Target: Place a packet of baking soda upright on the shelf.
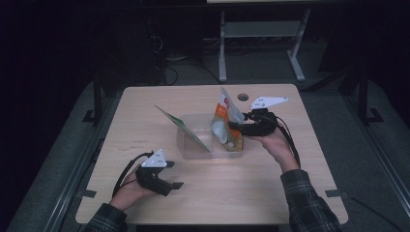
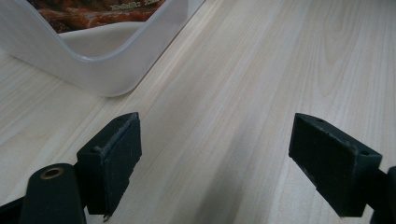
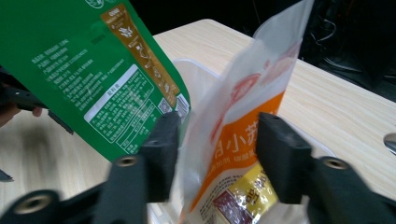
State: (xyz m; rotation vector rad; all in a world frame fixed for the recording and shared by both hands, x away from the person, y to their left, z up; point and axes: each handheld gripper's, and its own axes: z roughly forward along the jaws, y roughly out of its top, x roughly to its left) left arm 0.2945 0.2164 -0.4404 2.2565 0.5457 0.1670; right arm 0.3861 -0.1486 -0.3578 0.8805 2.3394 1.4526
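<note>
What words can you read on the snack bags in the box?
"小" in big white letters on the orange band of the white and orange bag; the letter beside it is cut off by the right gripper, whose jaws stand on either side of this bag.
Green bag: many lines of small white print and a brown strip, too small to read.
Yellow packet low in the clear box: print blurred.
Bag seen through the box wall: a line of letters, too blurred.

Green packet [image 3: 88, 70], white print; white-orange packet [image 3: 243, 116]; clear bin [image 1: 189, 145]; pale woodgrain table [image 1: 232, 188].
</note>
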